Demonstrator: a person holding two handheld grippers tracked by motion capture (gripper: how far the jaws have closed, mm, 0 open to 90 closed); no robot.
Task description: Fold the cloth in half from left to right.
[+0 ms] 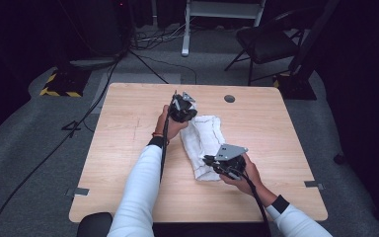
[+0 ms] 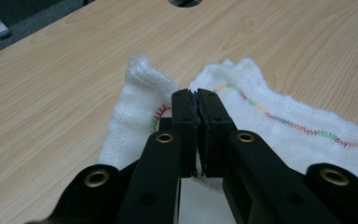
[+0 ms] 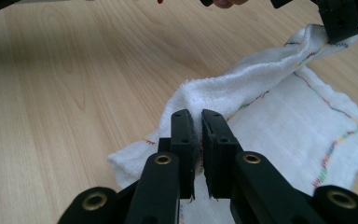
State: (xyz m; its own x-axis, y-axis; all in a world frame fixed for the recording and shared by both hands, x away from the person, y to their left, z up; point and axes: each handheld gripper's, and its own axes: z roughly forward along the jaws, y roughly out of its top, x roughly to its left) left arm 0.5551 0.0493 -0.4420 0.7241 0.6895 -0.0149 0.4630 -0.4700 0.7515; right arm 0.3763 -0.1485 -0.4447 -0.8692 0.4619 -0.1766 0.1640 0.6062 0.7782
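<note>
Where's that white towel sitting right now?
In the high view, the white towel lies near the middle of the wooden table, stretched between the left gripper at its far end and the right gripper.

Setting: a lab or recording studio, dark-walled. Evidence: a bare wooden table (image 1: 128,148) on grey carpet (image 1: 24,143); black cables (image 1: 143,42) trailing across the floor at 11 o'clock; a hazard-striped stand base (image 1: 59,86) at 10 o'clock; a black chair (image 1: 269,44) at 1 o'clock.
</note>
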